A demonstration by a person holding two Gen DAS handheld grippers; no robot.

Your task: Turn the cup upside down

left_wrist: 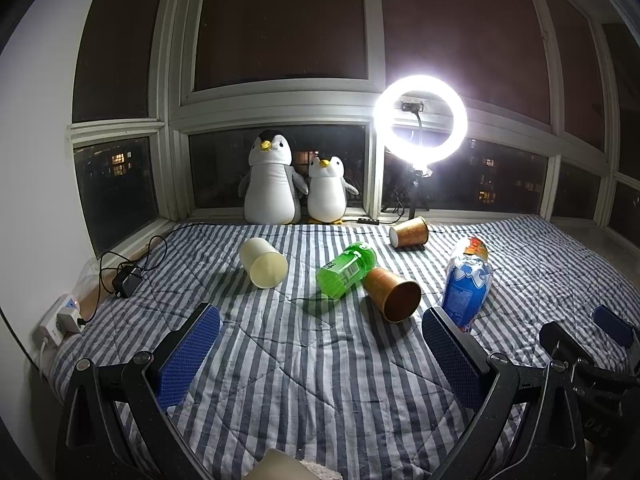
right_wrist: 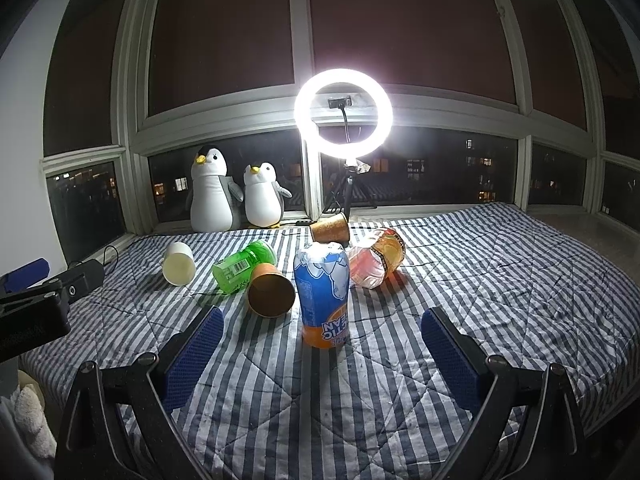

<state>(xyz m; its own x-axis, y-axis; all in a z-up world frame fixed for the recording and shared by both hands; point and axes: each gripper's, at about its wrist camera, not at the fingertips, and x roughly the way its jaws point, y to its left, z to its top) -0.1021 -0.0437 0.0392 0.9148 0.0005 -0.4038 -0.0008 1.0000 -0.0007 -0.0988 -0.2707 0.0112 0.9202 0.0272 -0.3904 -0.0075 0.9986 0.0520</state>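
Note:
Several cups lie on a striped quilt (left_wrist: 304,360). A brown paper cup (left_wrist: 394,290) (right_wrist: 270,290) lies on its side, mouth toward me, beside a green cup (left_wrist: 346,268) (right_wrist: 244,266). A cream cup (left_wrist: 264,262) (right_wrist: 179,264) lies on its side to the left. A second brown cup (left_wrist: 410,232) (right_wrist: 330,228) lies at the back. A blue and orange cup (left_wrist: 466,284) (right_wrist: 322,296) stands upside down. My left gripper (left_wrist: 320,350) is open and empty, short of the cups. My right gripper (right_wrist: 322,350) is open and empty, just in front of the blue cup.
A clear orange cup (right_wrist: 378,258) lies behind the blue one. Two plush penguins (left_wrist: 272,180) and a lit ring light (left_wrist: 420,120) on a tripod stand at the window. A charger and power strip (left_wrist: 66,316) lie at the left edge.

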